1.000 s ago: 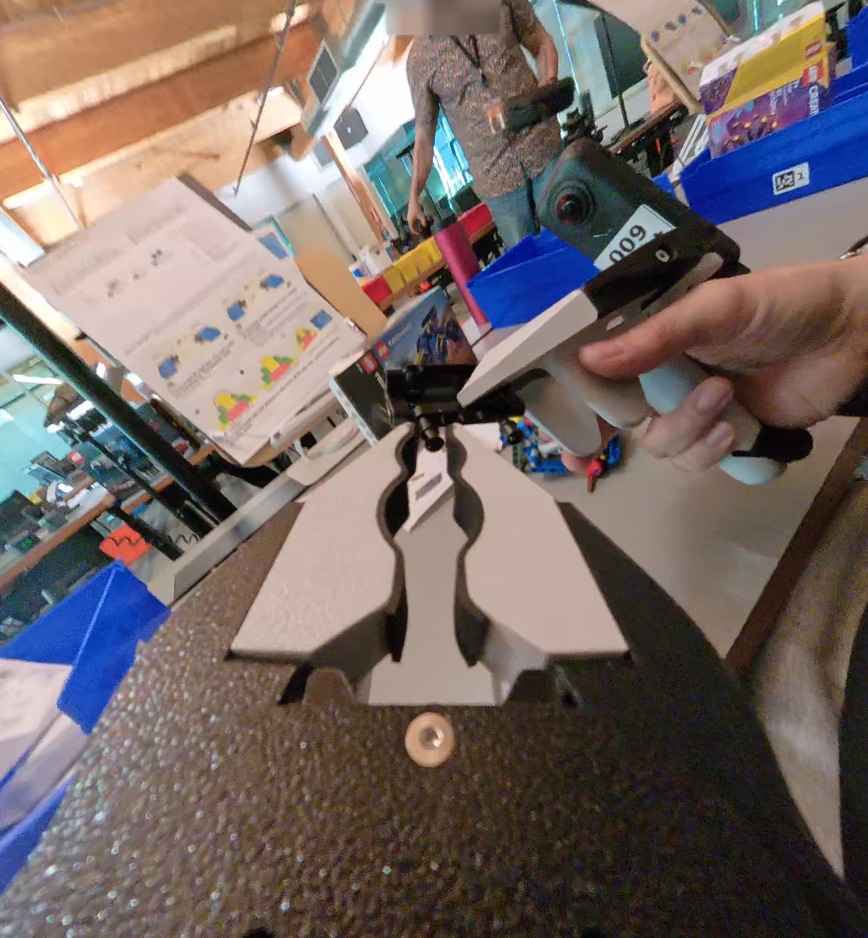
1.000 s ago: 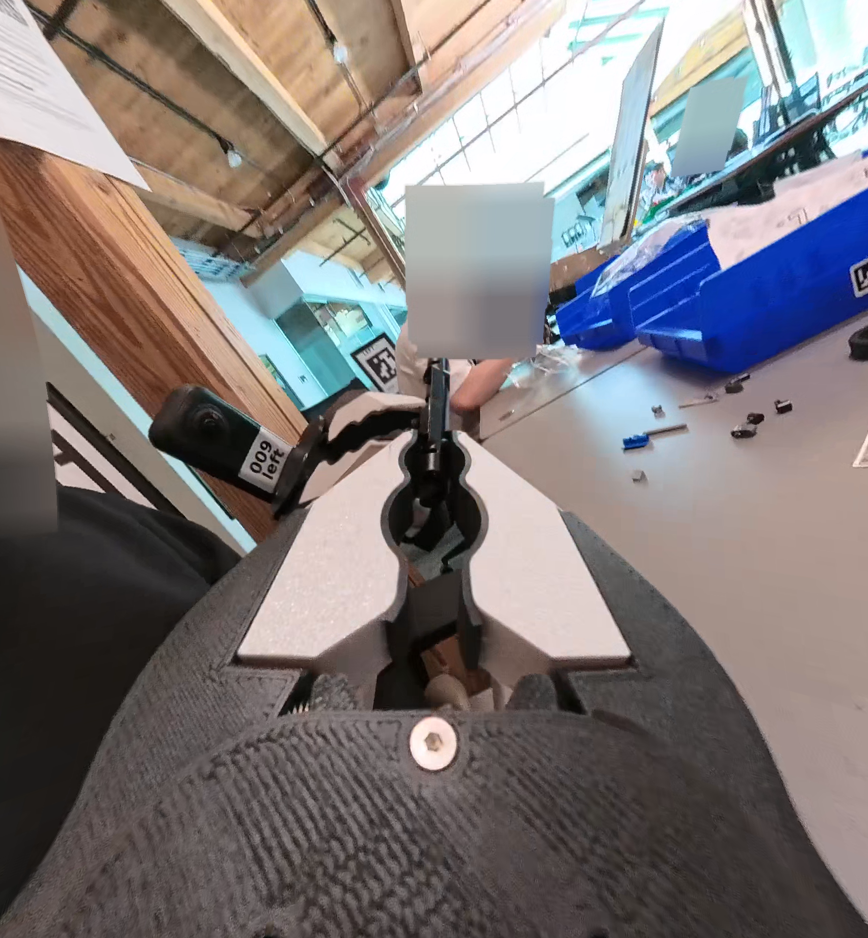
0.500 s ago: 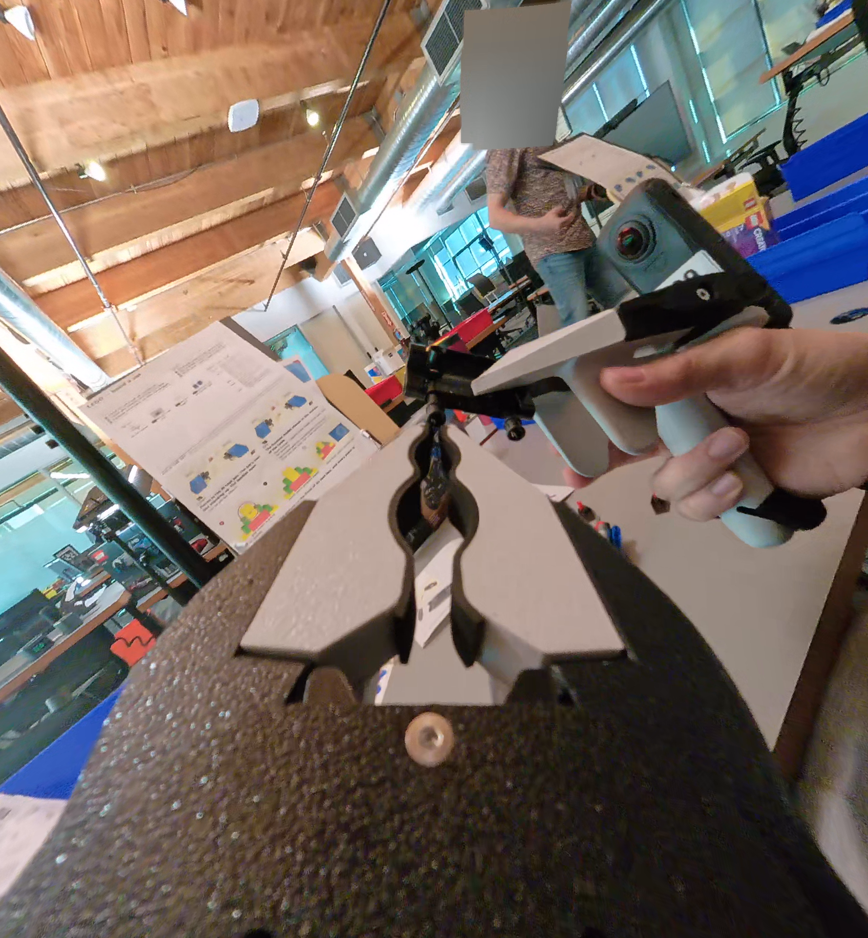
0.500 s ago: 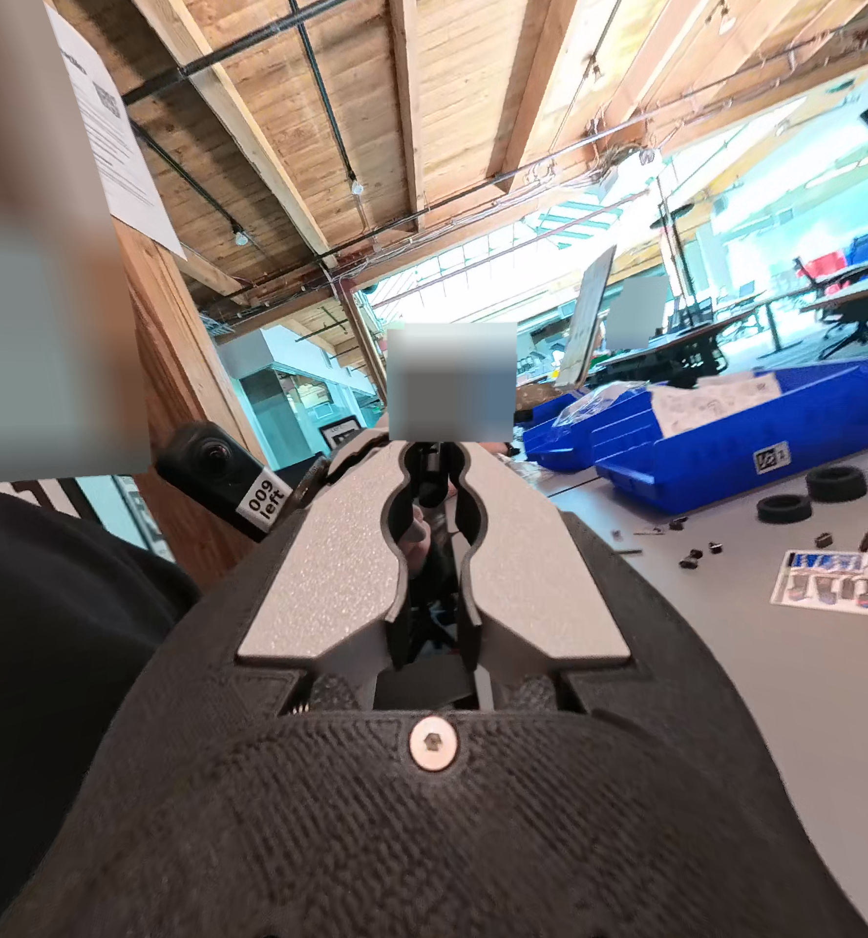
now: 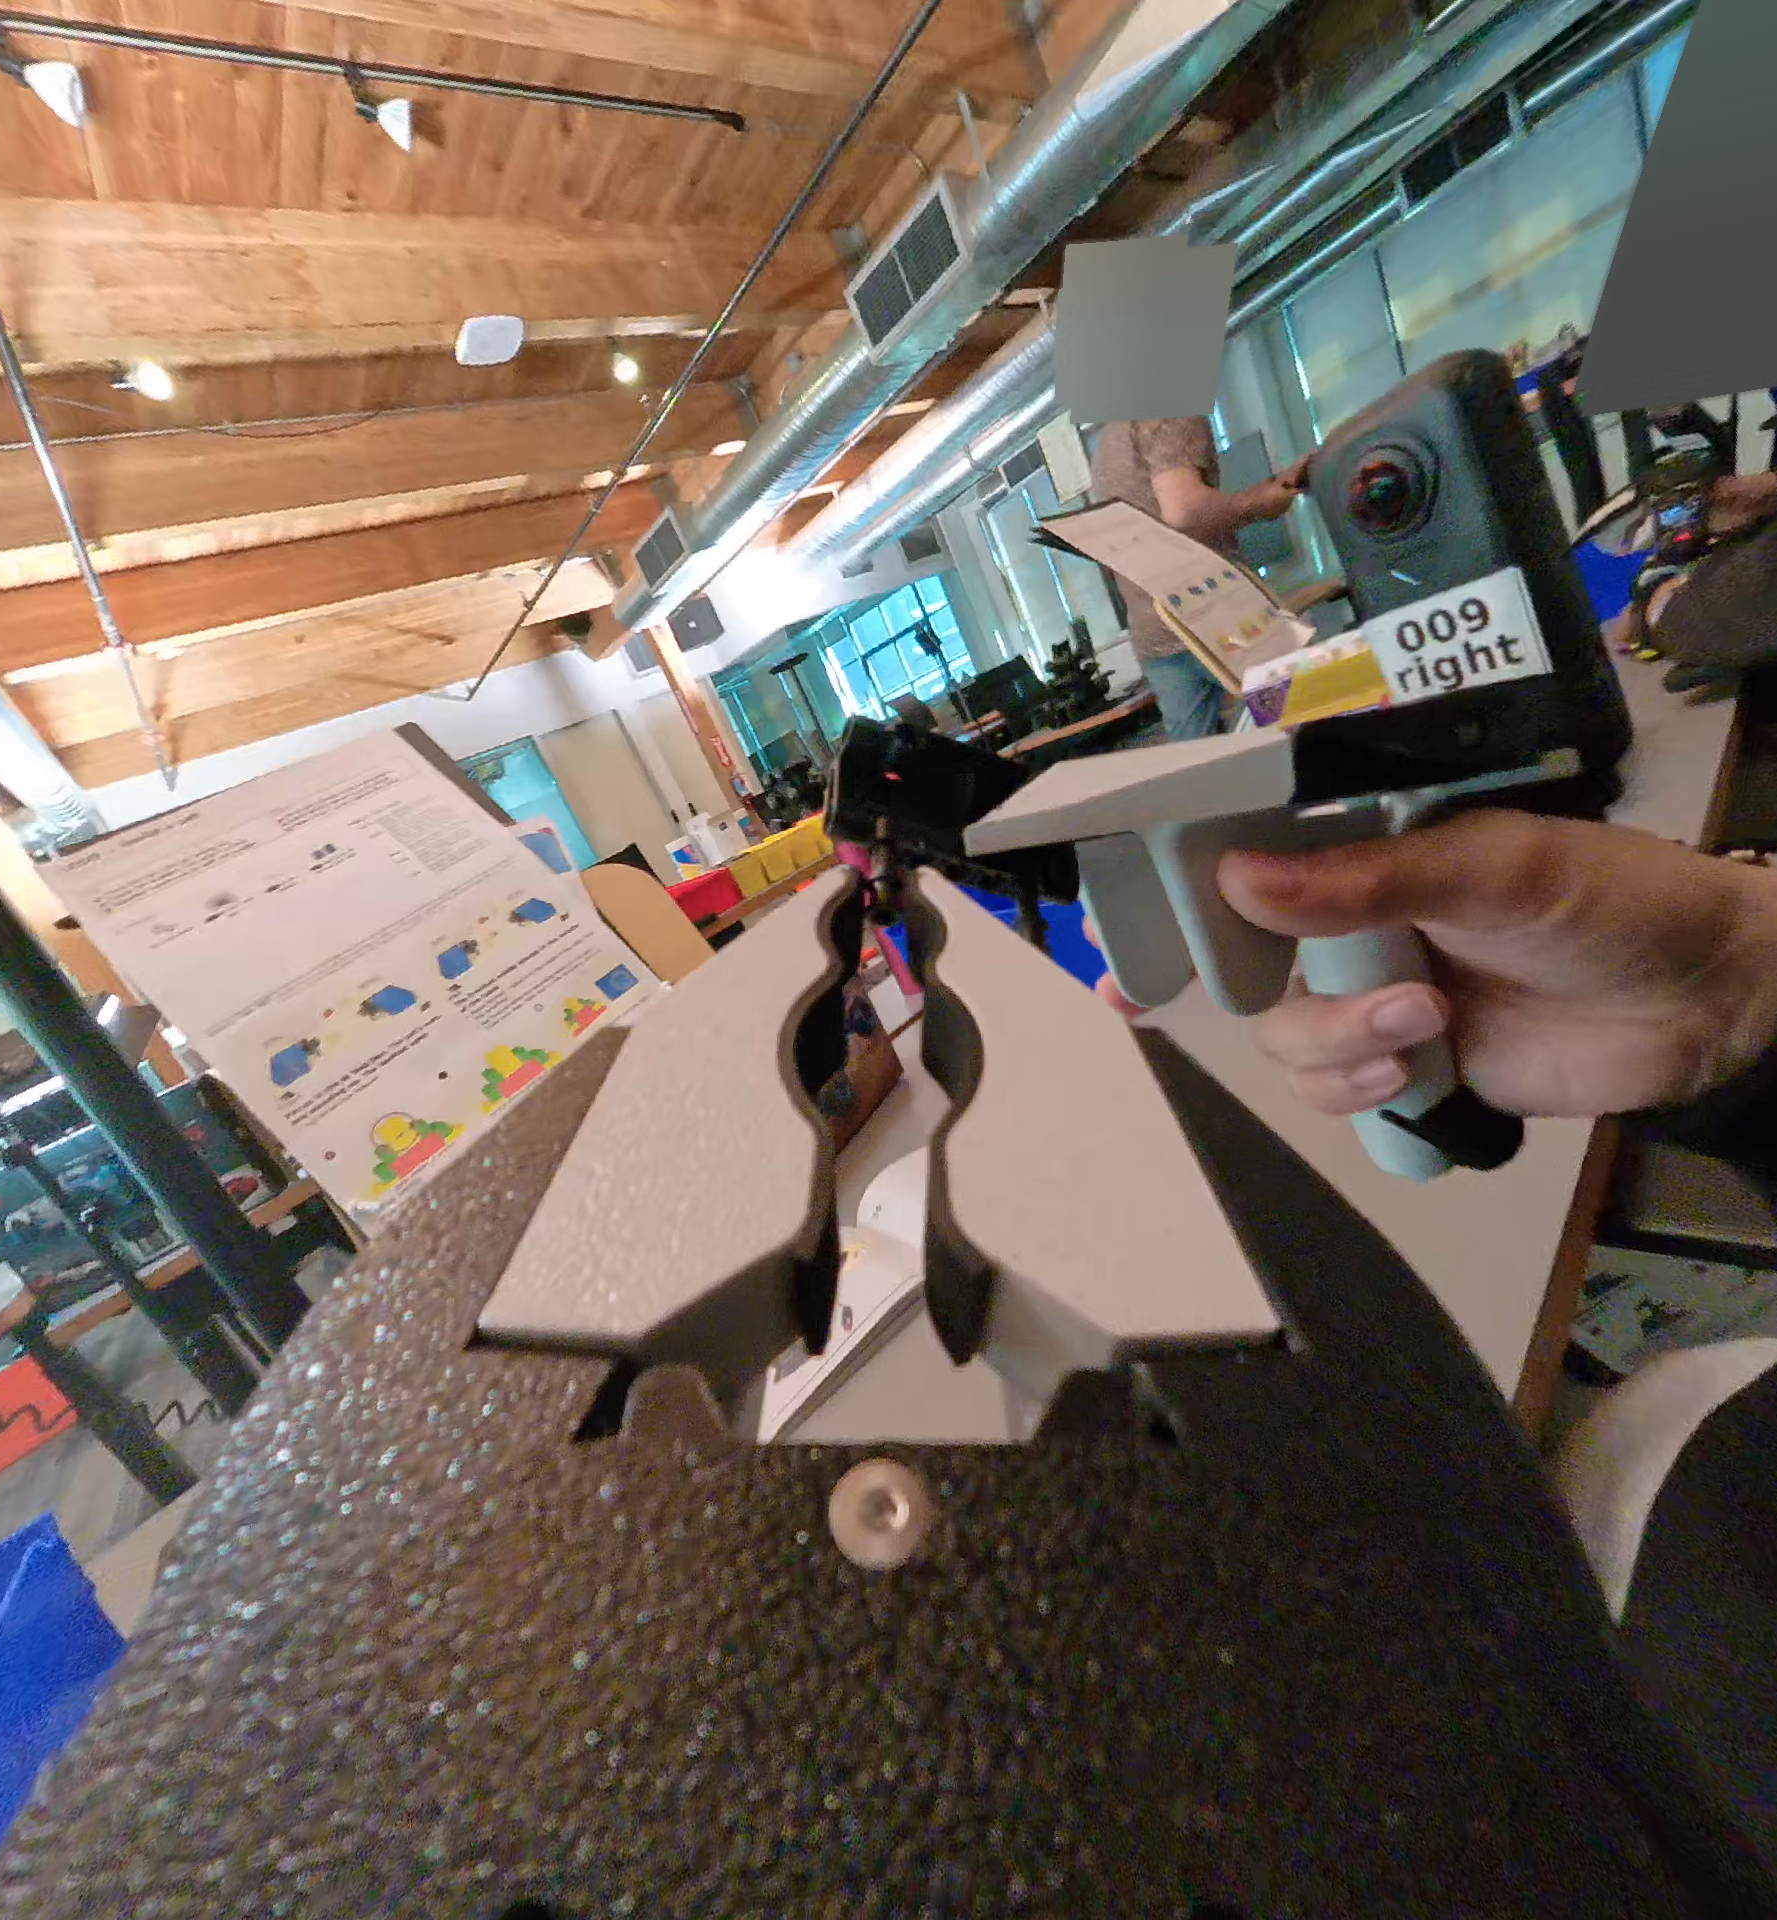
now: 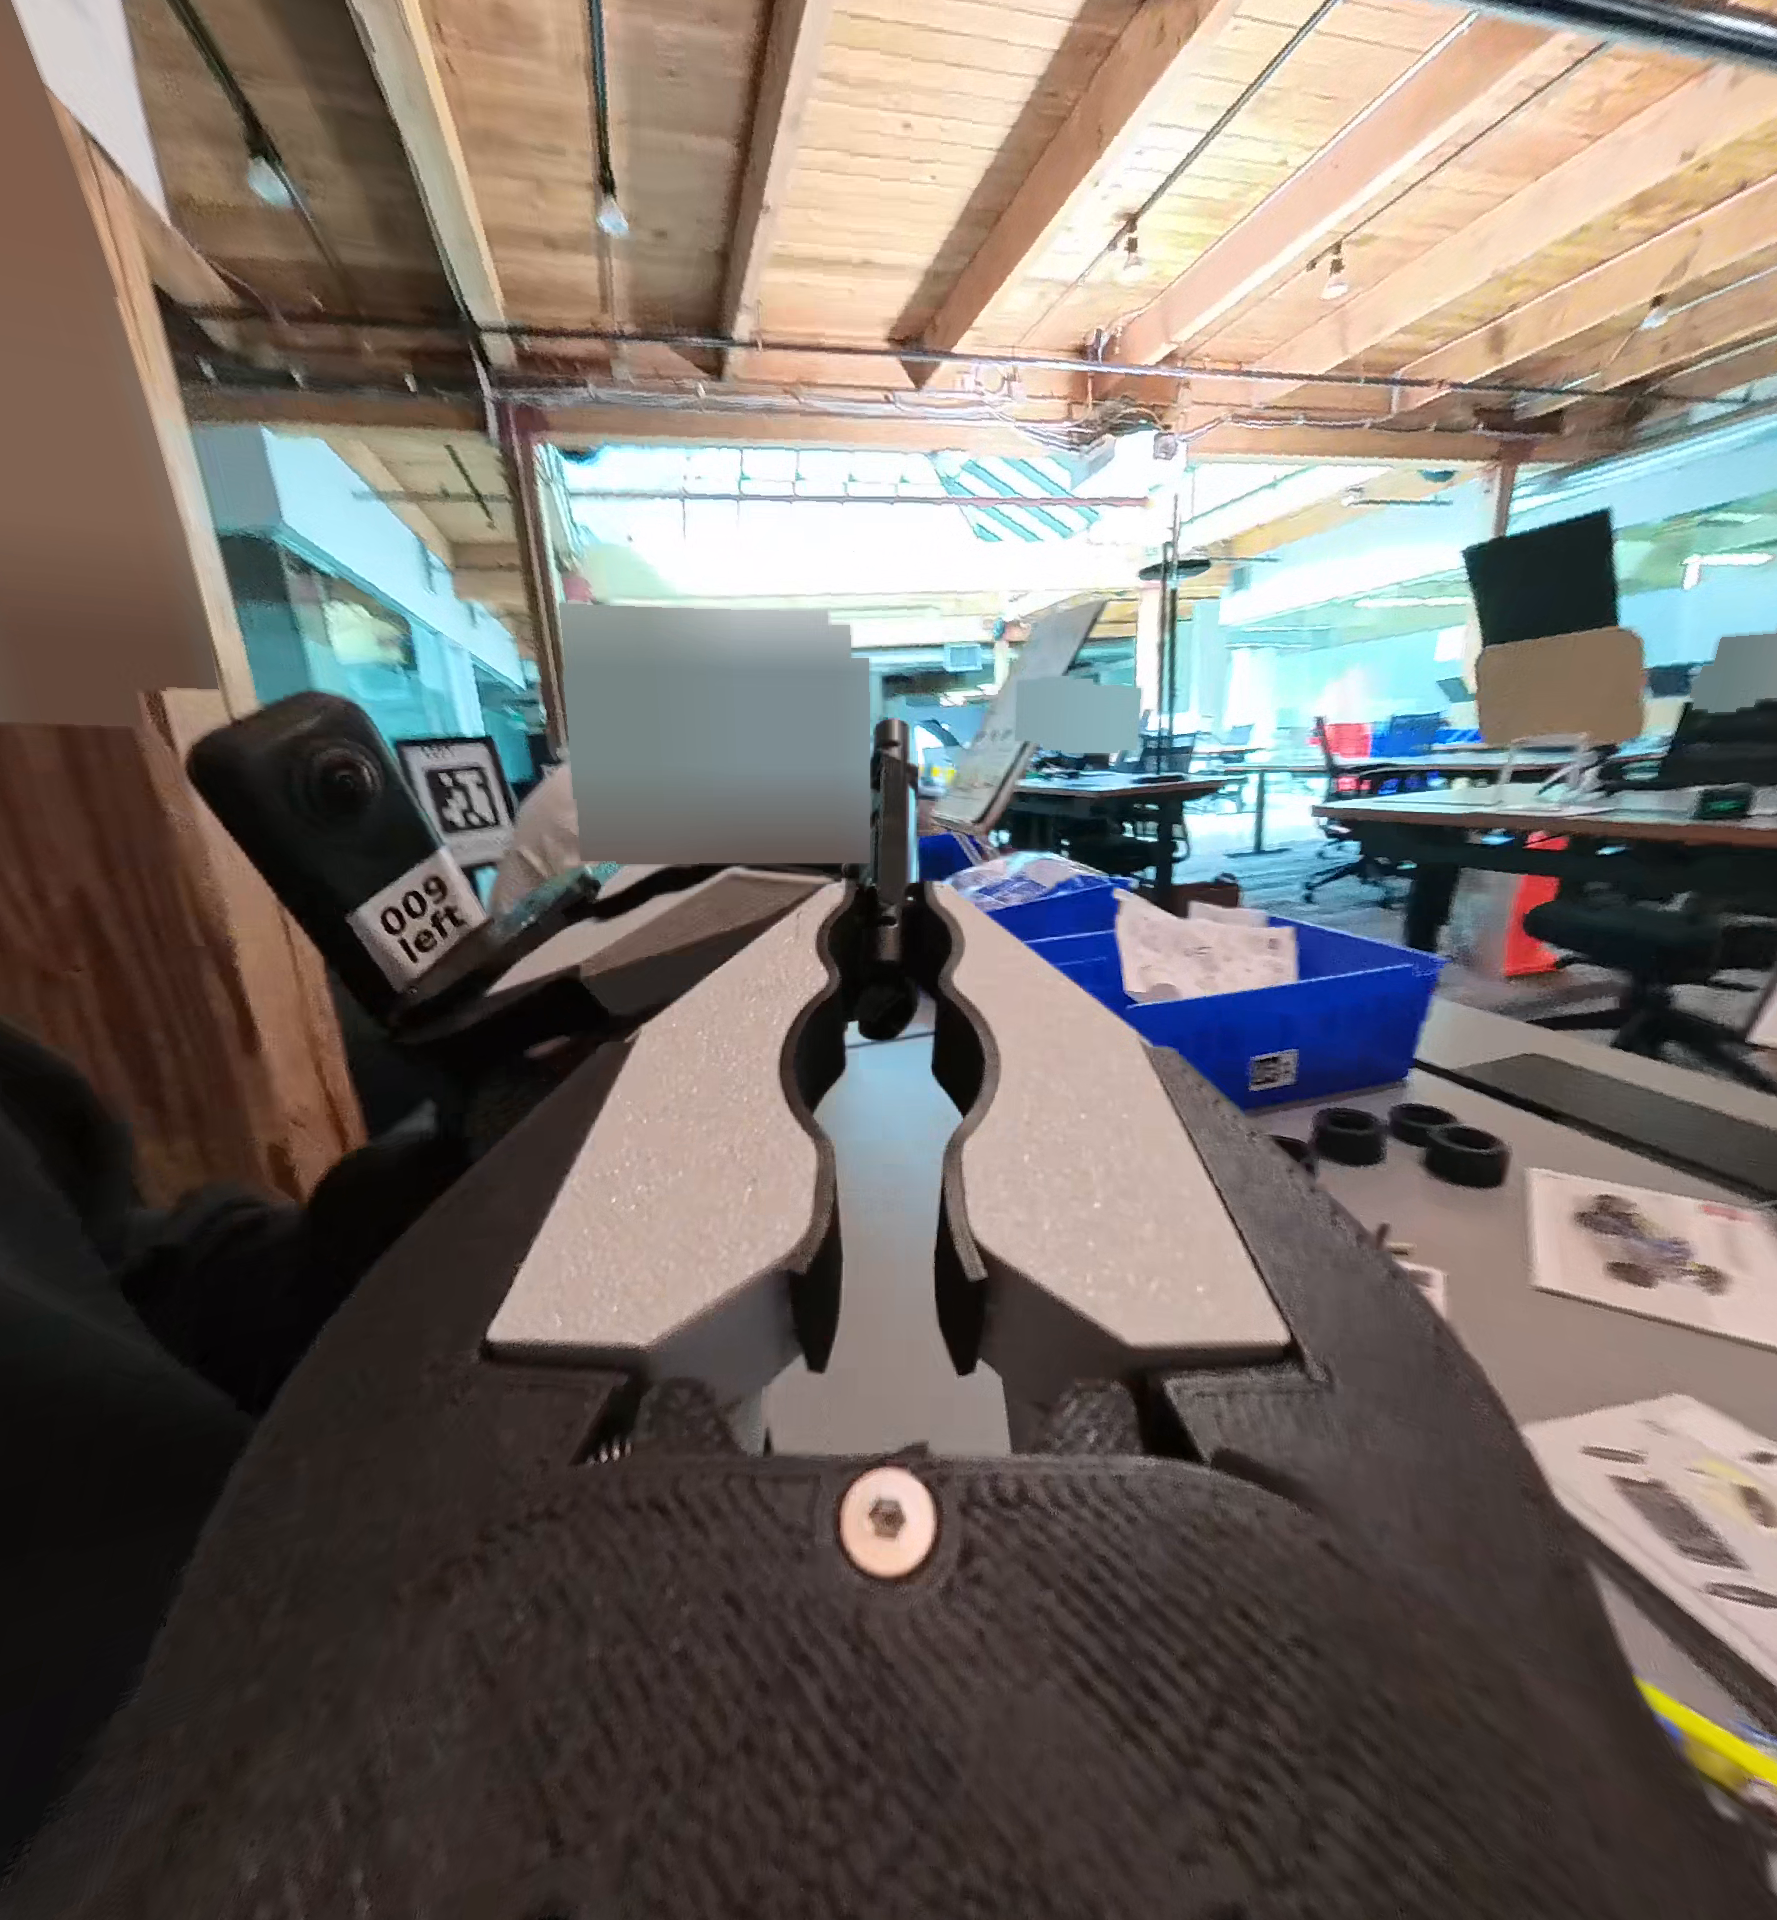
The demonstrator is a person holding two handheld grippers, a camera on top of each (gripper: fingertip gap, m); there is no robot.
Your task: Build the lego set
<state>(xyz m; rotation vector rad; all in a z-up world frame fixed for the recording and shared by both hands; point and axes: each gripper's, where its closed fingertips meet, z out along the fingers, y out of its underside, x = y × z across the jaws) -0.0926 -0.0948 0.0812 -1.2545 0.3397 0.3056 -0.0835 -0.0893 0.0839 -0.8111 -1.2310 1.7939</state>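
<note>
A grey table (image 6: 1486, 1226) carries a blue bin (image 6: 1310, 1013), leaflets (image 6: 1673, 1262) and three black tyres (image 6: 1414, 1138). Raised above it, the right gripper (image 6: 886, 894) is nearly shut, pads pressing a black toy assembly (image 6: 892, 821) upright at its tips. The left gripper (image 5: 879, 883) is almost closed just under that assembly (image 5: 915, 795); whether it pinches anything cannot be told. A hand (image 5: 1549, 977) holds the right gripper.

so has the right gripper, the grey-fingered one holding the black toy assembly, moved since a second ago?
Yes. The right gripper rose: in the left wrist view it now sits level with the instruction sheet's top, not below it.
</note>
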